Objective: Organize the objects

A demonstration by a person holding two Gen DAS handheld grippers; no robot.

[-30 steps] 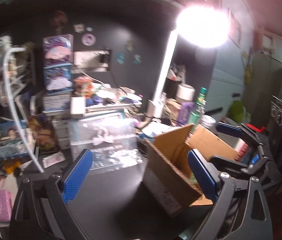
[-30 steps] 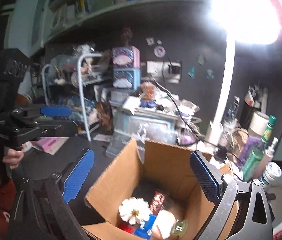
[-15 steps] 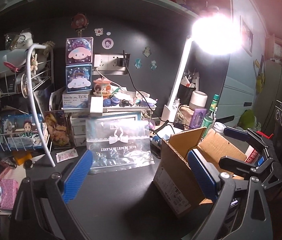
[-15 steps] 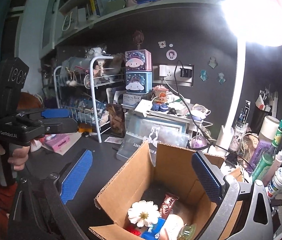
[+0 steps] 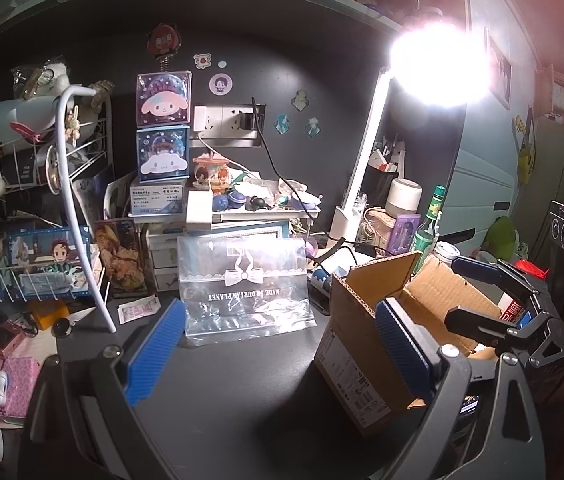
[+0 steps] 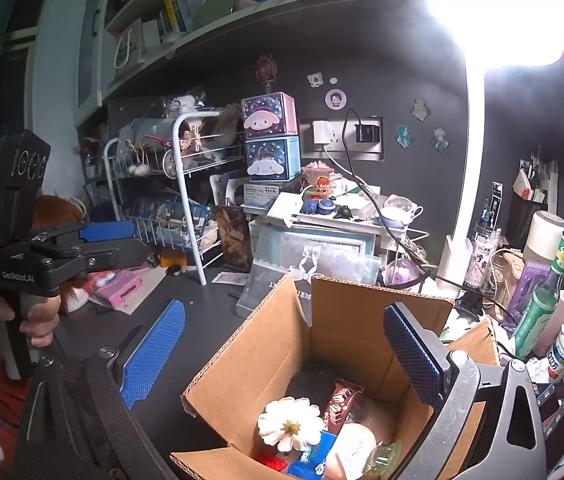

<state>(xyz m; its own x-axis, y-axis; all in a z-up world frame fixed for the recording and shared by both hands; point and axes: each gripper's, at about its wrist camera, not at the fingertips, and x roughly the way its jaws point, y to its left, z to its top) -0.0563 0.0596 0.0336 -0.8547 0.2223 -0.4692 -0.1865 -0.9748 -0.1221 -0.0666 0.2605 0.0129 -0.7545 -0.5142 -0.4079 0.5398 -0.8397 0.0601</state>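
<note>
Both views have steadied and risen slightly, the left hand-held gripper (image 5: 278,344) and right hand-held gripper (image 6: 282,348) gaping wide and empty, the right poised over the open cardboard box (image 6: 278,344) to reach its contents.

Between the jaws, a corrugated cardboard box (image 6: 282,344) shows matt brown flaps; beyond them, a glossy clear plastic bag (image 5: 246,284) leans by a white wire rack (image 5: 42,264).

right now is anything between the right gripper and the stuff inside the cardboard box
Nothing visible is. The right gripper hangs open above the cardboard box, whose flaps are folded back. The white flower and brown snack packet lie uncovered in the box. The left gripper is off to the side, over the desk.
</note>
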